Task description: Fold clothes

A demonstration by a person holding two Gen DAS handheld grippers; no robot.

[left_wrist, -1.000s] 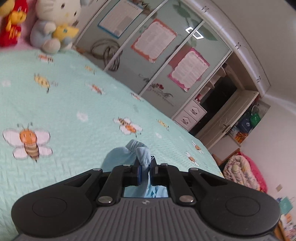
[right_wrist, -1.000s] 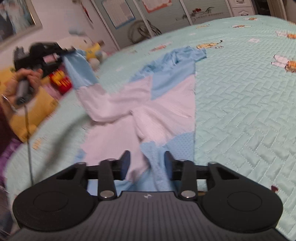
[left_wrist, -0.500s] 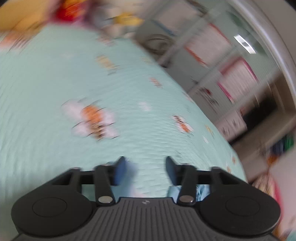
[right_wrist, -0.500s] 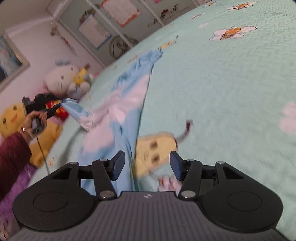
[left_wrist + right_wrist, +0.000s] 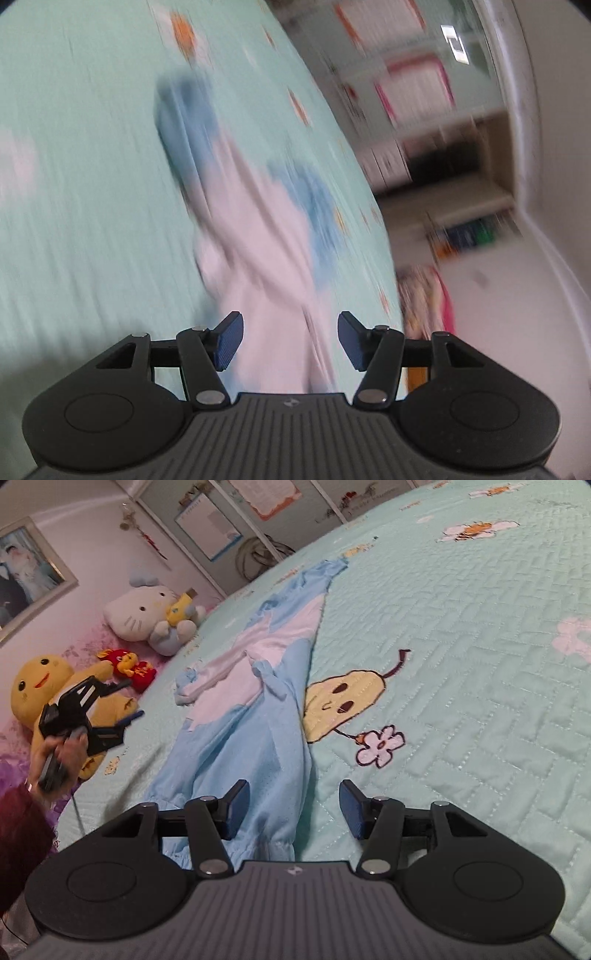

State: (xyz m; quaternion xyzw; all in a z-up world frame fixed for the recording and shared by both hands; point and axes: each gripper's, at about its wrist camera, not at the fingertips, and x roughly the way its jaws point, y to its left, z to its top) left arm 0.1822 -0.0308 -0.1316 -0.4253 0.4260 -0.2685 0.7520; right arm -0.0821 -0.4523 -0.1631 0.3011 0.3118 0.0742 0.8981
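Item: garment [image 5: 258,716], light blue with white panels, lying long and narrow on the bed [image 5: 480,686]. Long axis ran away from the right hand-held gripper [image 5: 293,808] toward the far wardrobe doors; the near gathered hem lay just under and slightly left of that gripper's gap. A bunched sleeve [image 5: 186,686] stuck out to the left, about mid-length.

Right hand-held gripper: jaws apart and closing; blue cloth showed between the pads, but the pads did not press on it. Judged the nearer of the two to the hem.

Left hand-held gripper [image 5: 291,341]: jaws apart and opening, nothing clamped. Its own view was badly blurred; pale cloth [image 5: 258,236] lay ahead of the gap. In the right view it was held in a hand [image 5: 55,753] well off the garment's left edge, beside the sleeve side. Red sleeve of the person at lower left.

Surface: mint quilted bedspread with bee, flower and pear prints; soft, likely to let cloth drag and wrinkle.

Room: white cat plush [image 5: 147,616], yellow plush [image 5: 40,679] and small red plush [image 5: 129,664] at the bed's left; framed picture [image 5: 26,572] on the wall; posters on wardrobe doors.
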